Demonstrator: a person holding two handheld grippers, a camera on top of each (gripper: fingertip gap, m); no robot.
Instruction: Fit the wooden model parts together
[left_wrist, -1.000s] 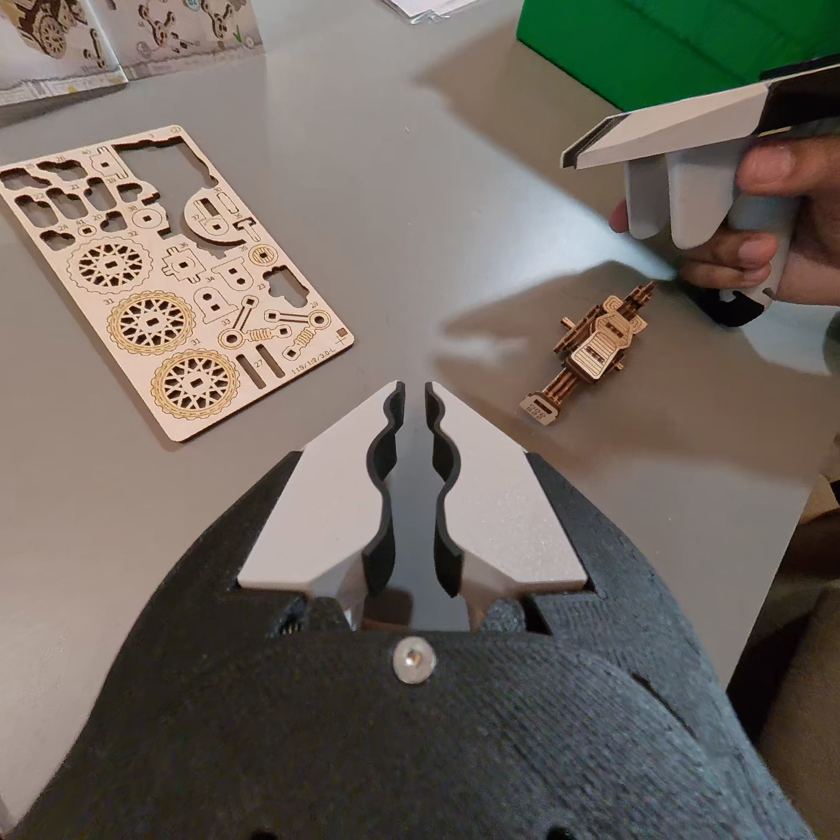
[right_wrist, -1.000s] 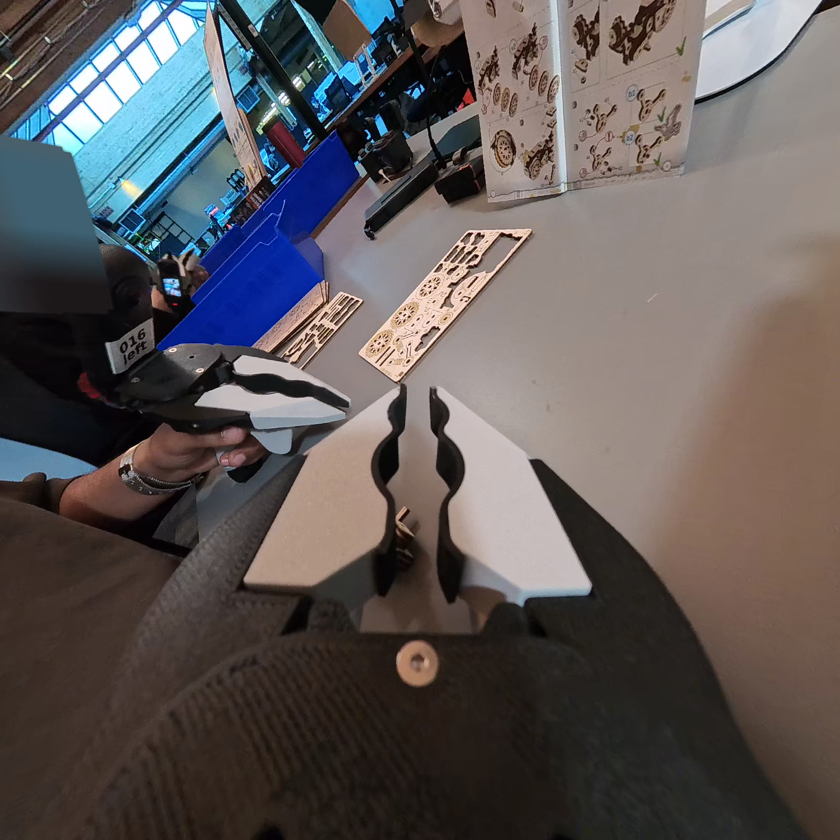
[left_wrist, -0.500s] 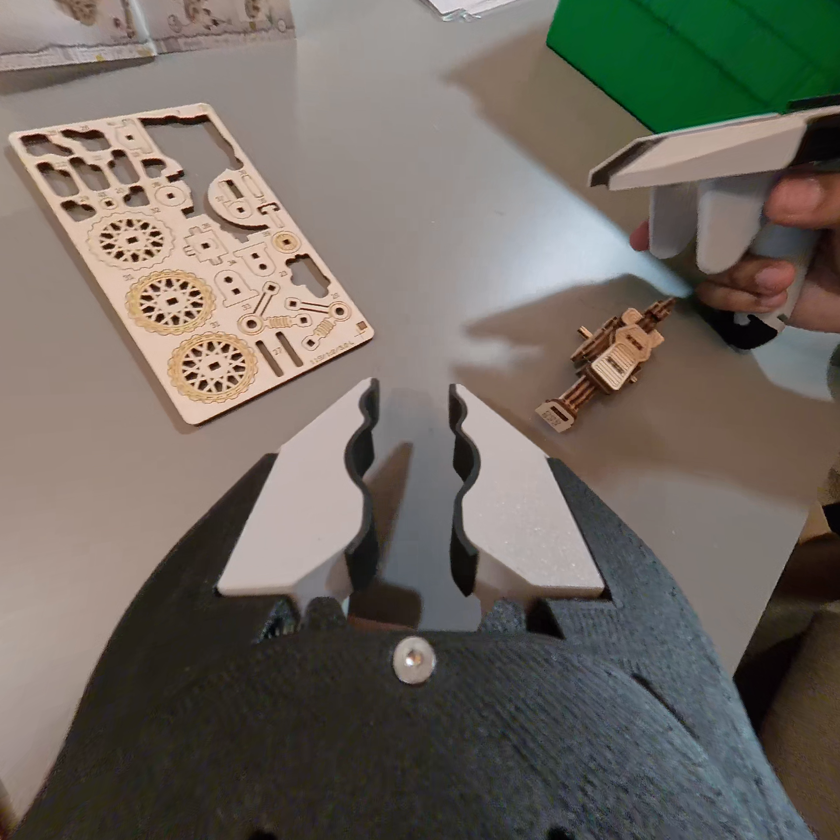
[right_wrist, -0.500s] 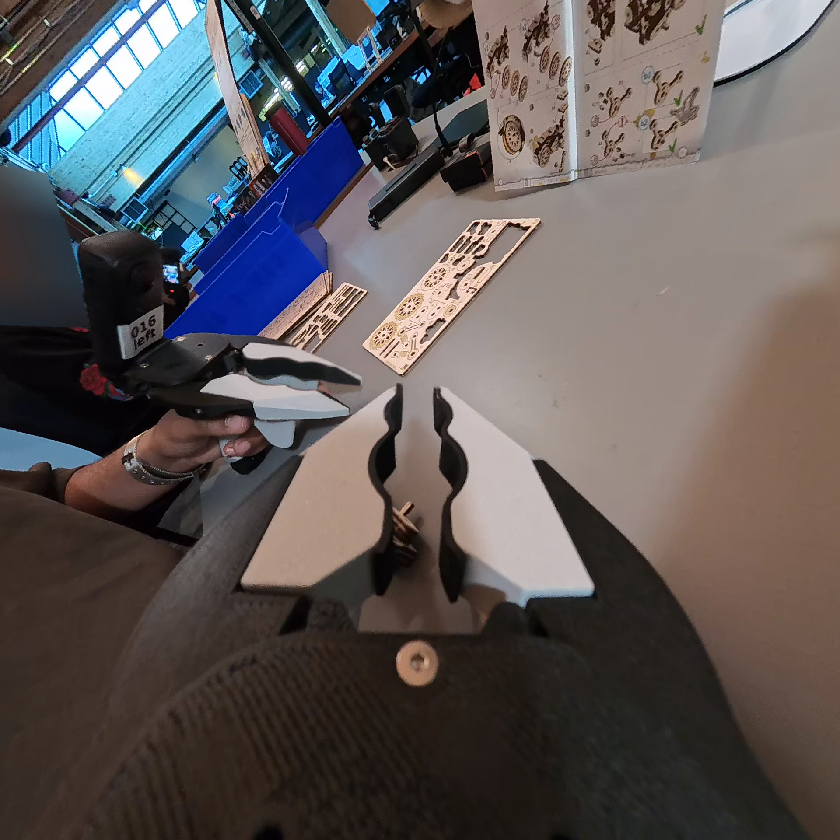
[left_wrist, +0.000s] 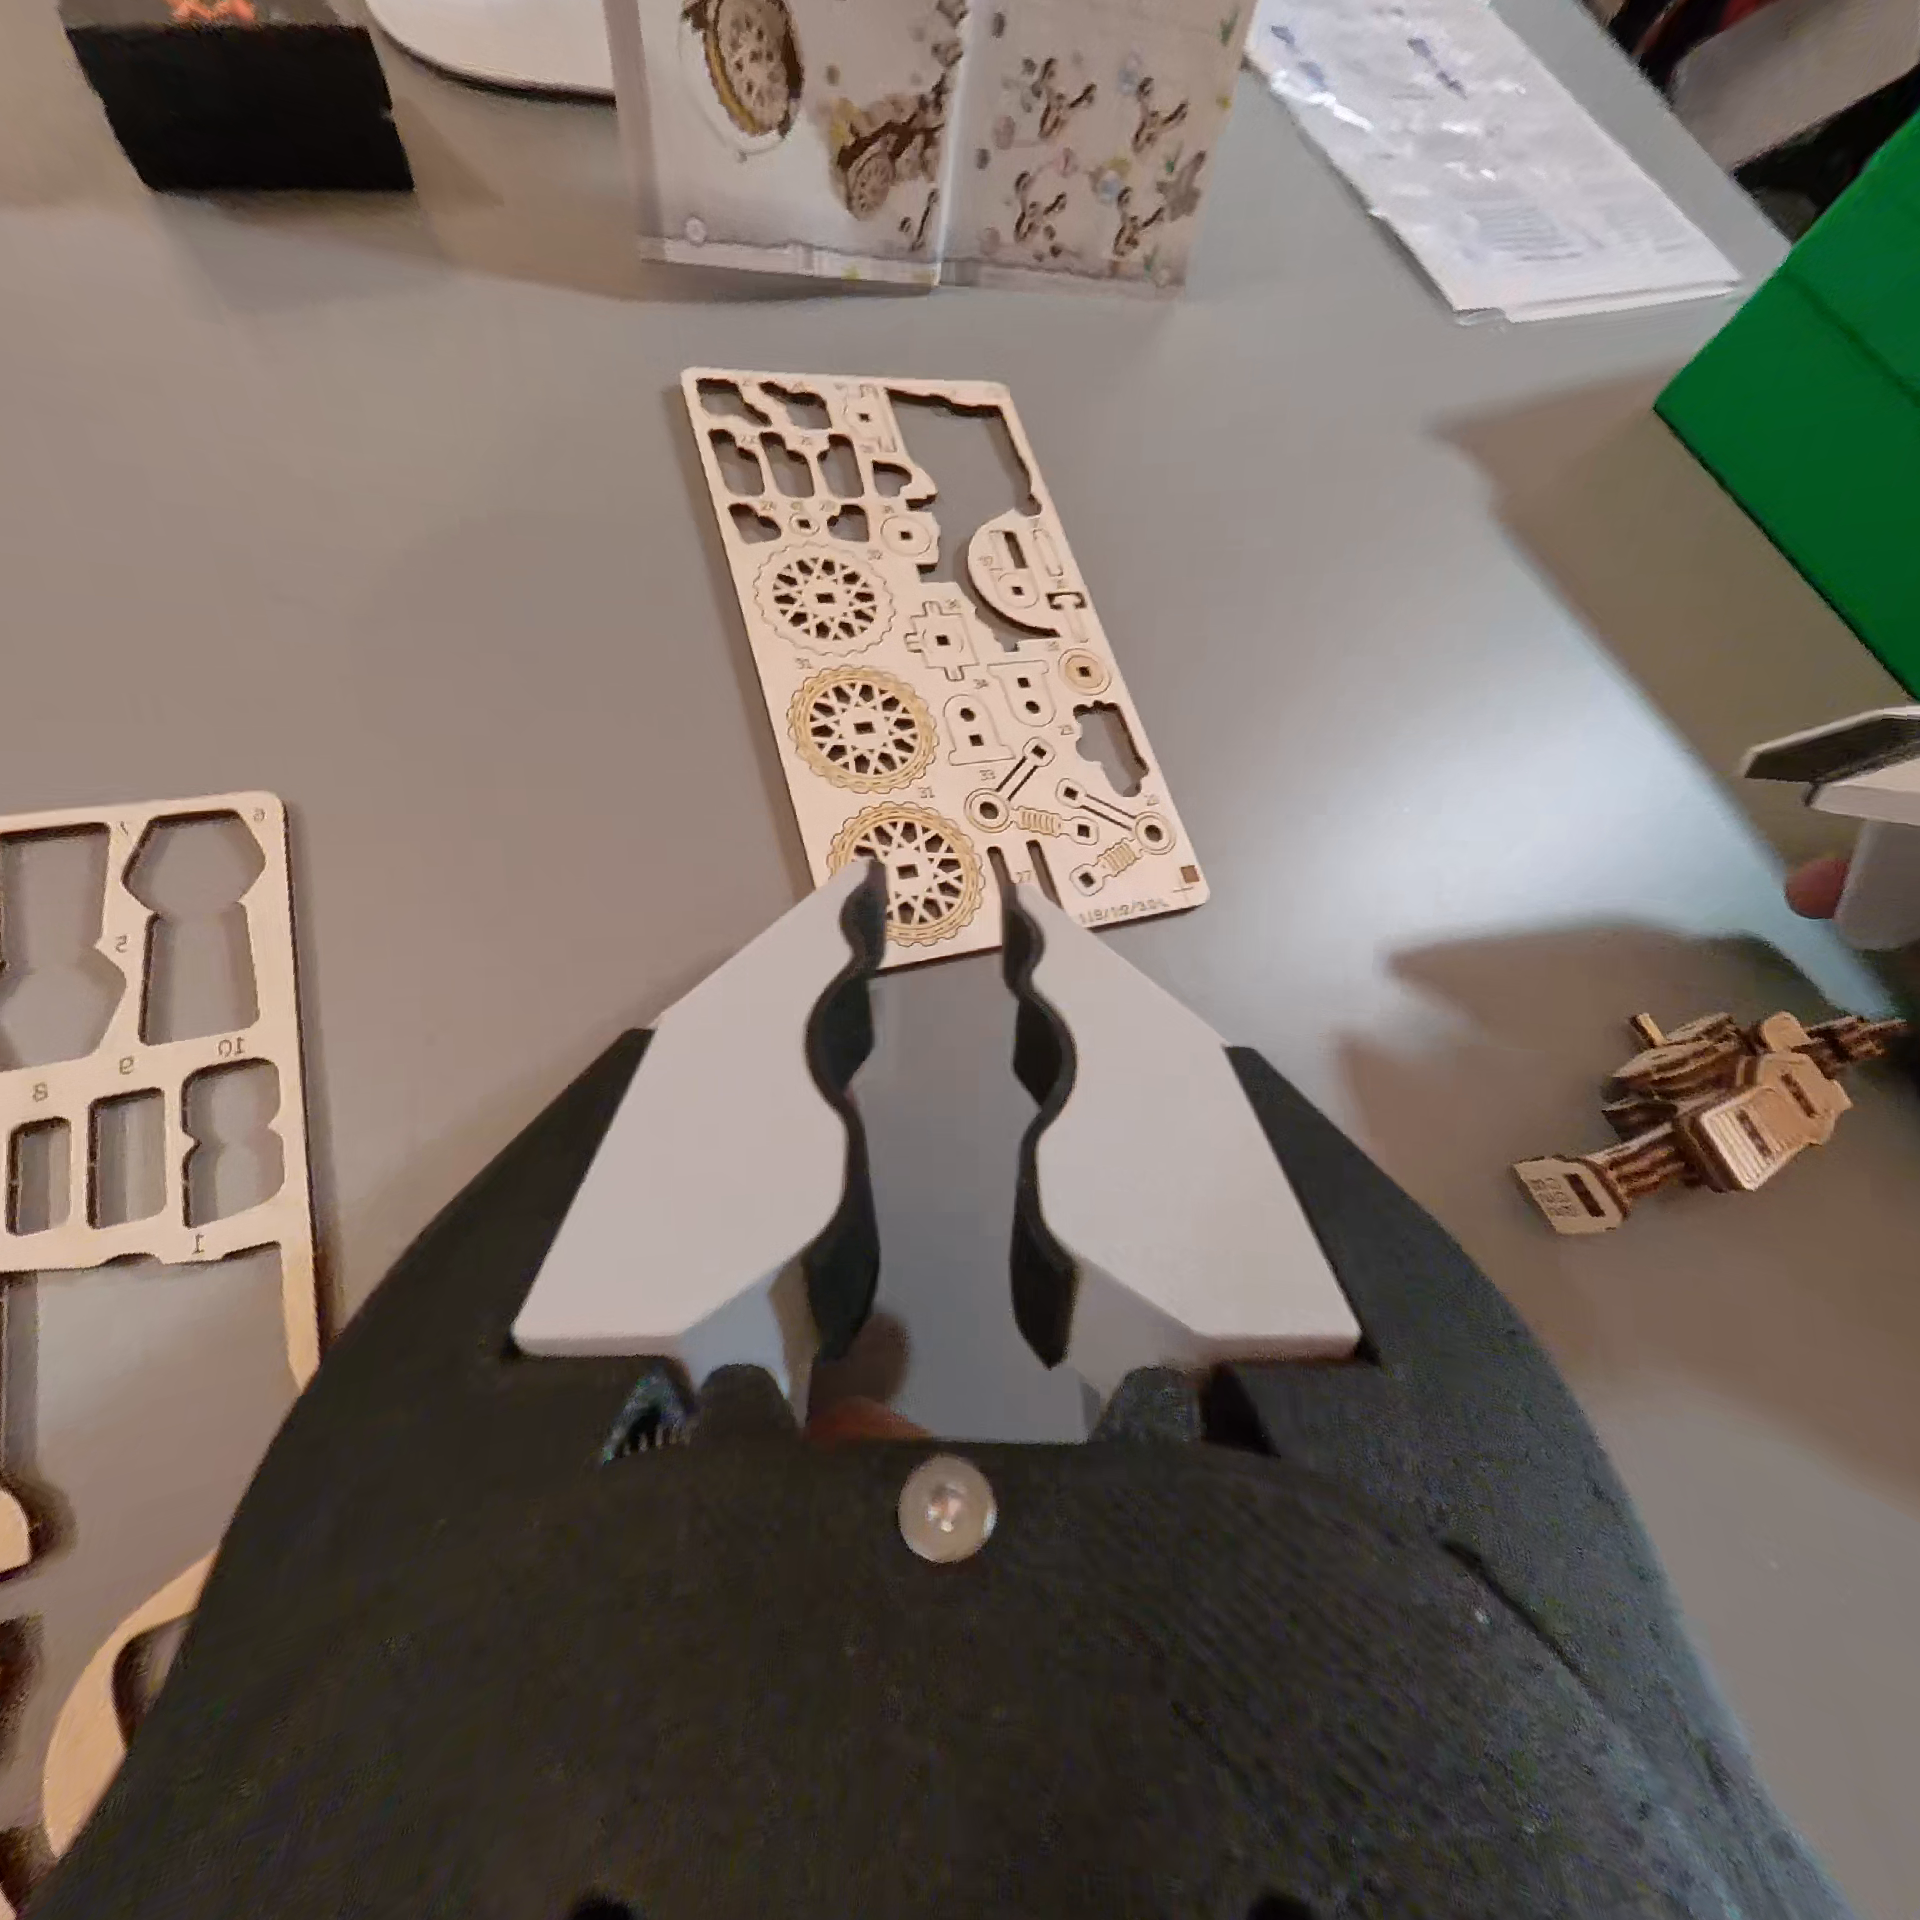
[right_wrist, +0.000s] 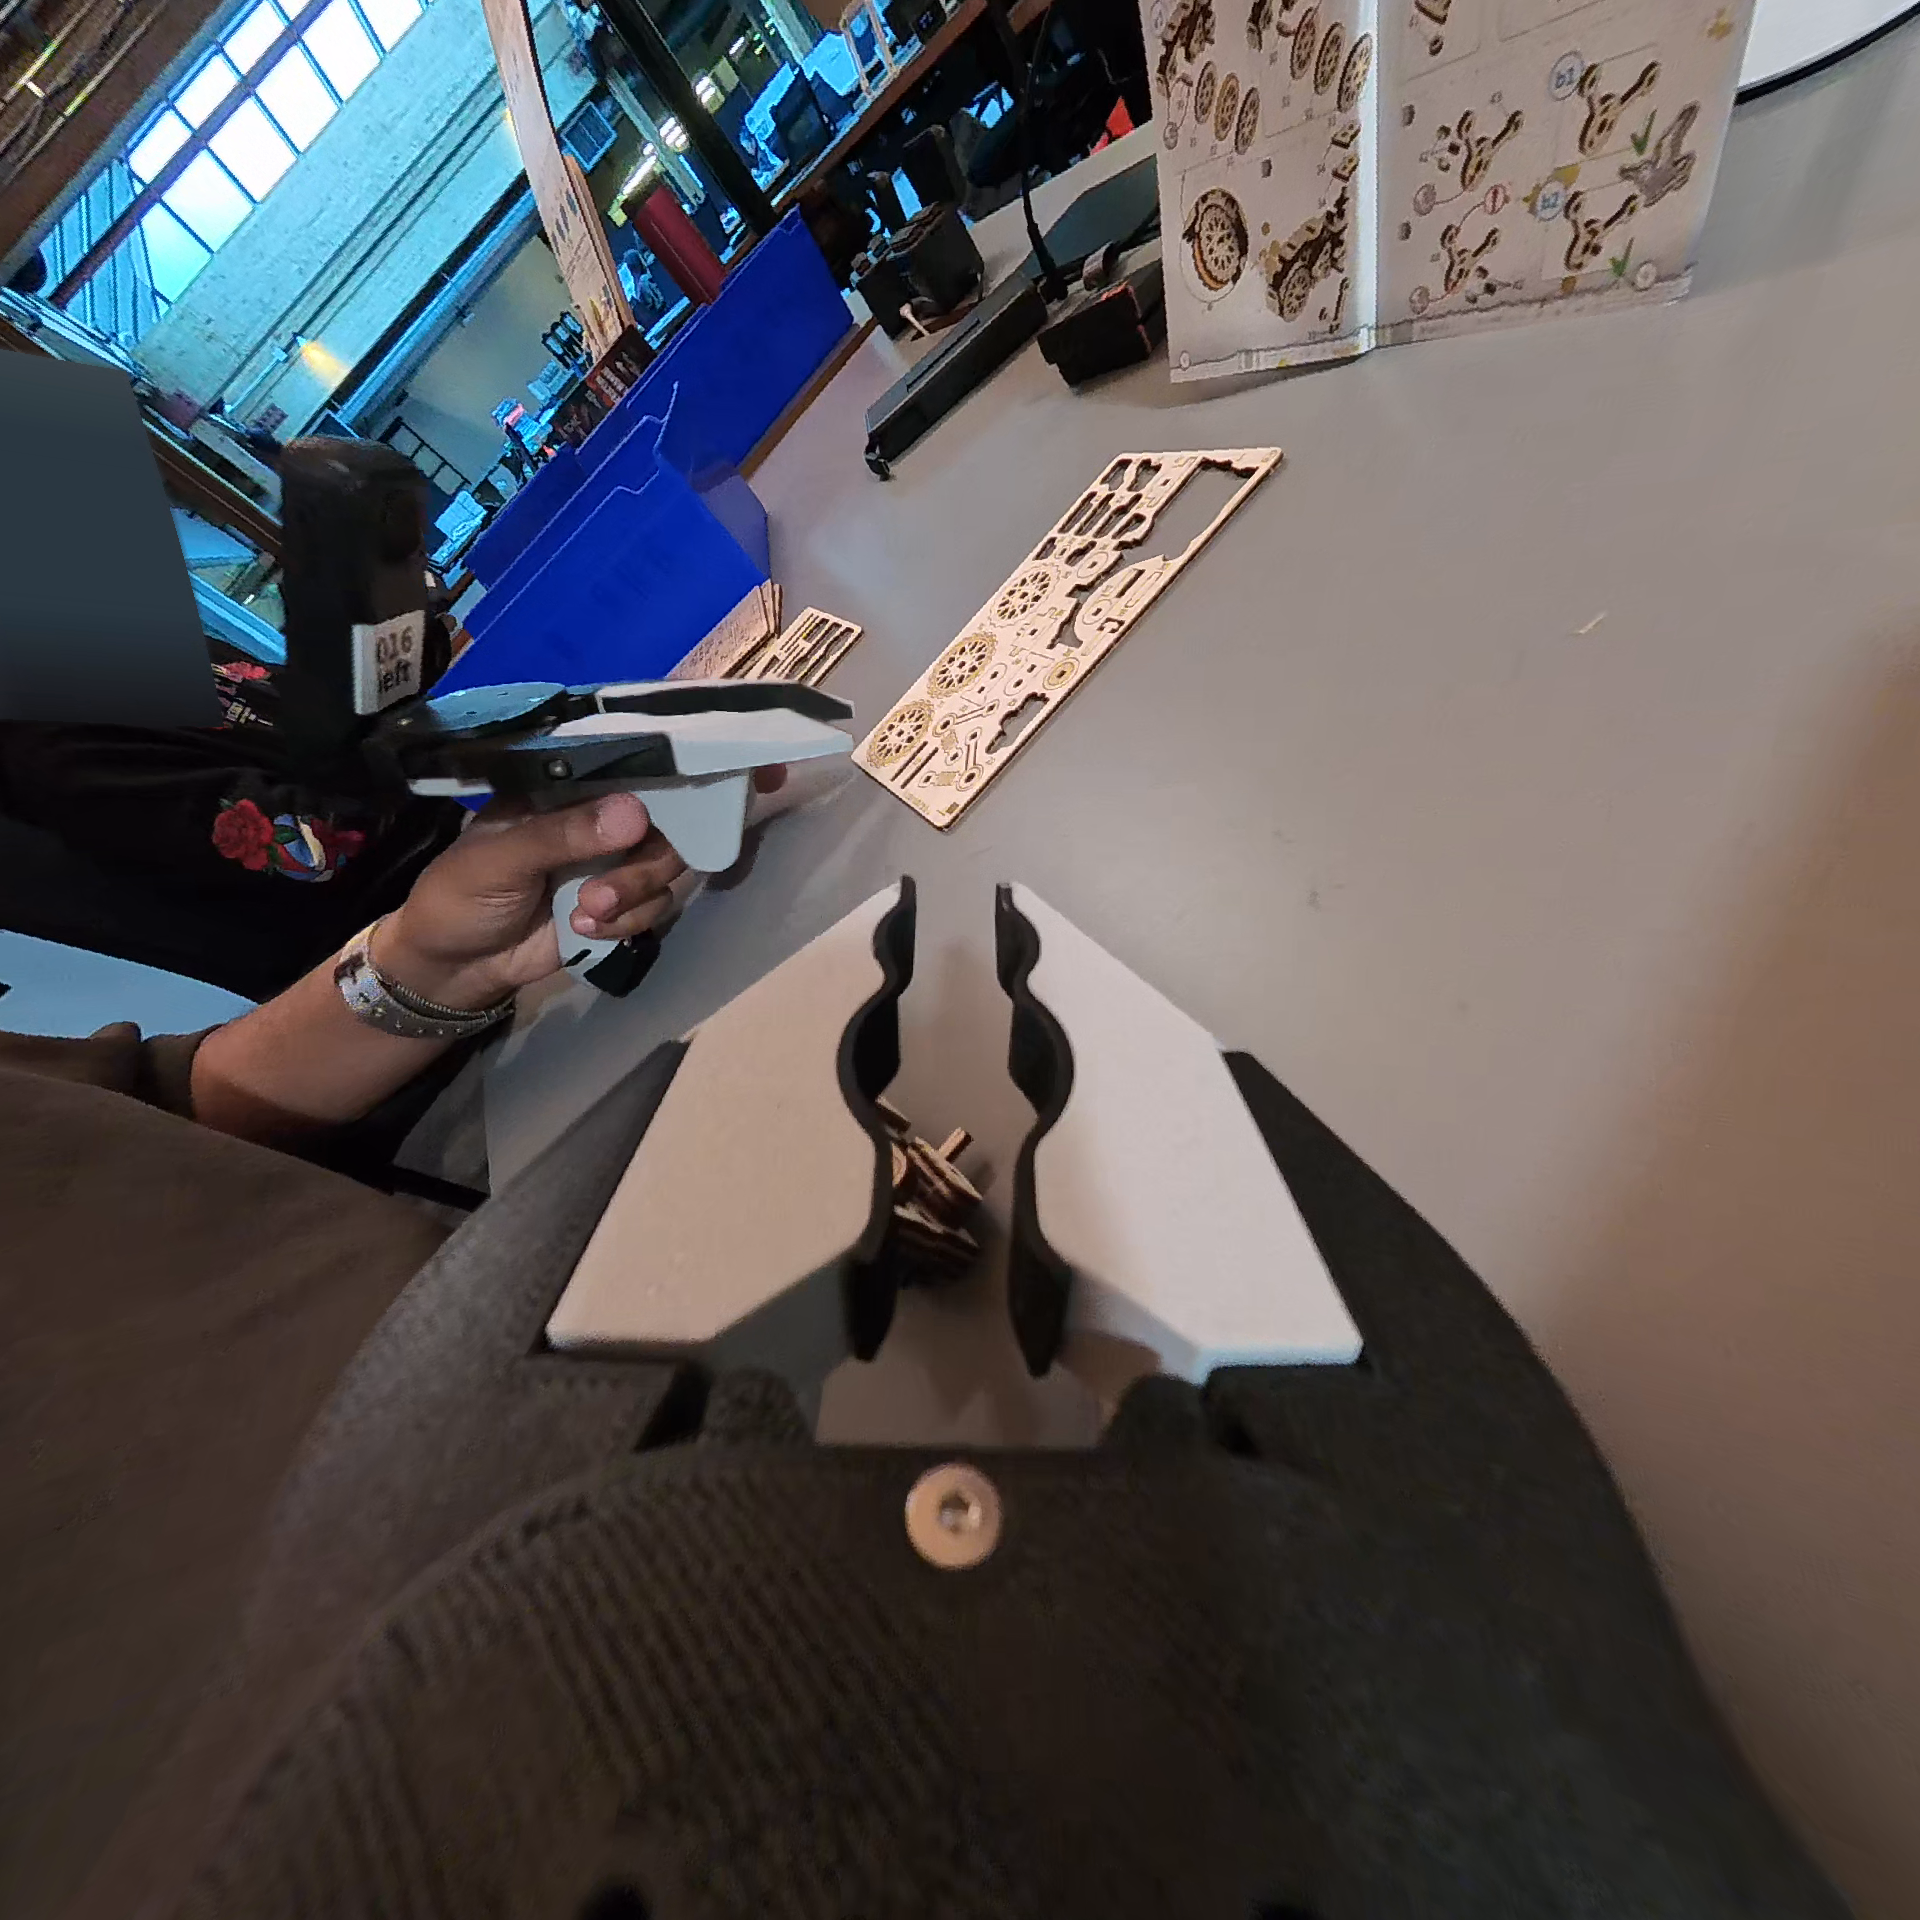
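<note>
A pale wooden parts sheet (left_wrist: 935, 644) with three spoked wheels lies flat on the grey table (left_wrist: 416, 571). My left gripper (left_wrist: 940, 894) is open and empty, with its tips over the sheet's near edge. A small partly built wooden model (left_wrist: 1714, 1122) lies on the table to the right. My right gripper (right_wrist: 954, 899) is open and hovers over the model (right_wrist: 930, 1195), which shows low between its fingers without being gripped. The right gripper also shows at the right edge of the left wrist view (left_wrist: 1787, 774). The left gripper (right_wrist: 844, 727) and the sheet (right_wrist: 1060, 644) show in the right wrist view.
A second, mostly emptied sheet (left_wrist: 156, 1039) lies at the left. A folded instruction leaflet (left_wrist: 935, 135) stands at the back, with a black box (left_wrist: 239, 94) to its left. A green box (left_wrist: 1818, 416) is at the right, blue bins (right_wrist: 644, 551) at the left. Tip to tip, the grippers are about 15 cm apart.
My left gripper has opened and swung left from the model to the wheel sheet. My right gripper has opened slightly and stays over the model.
</note>
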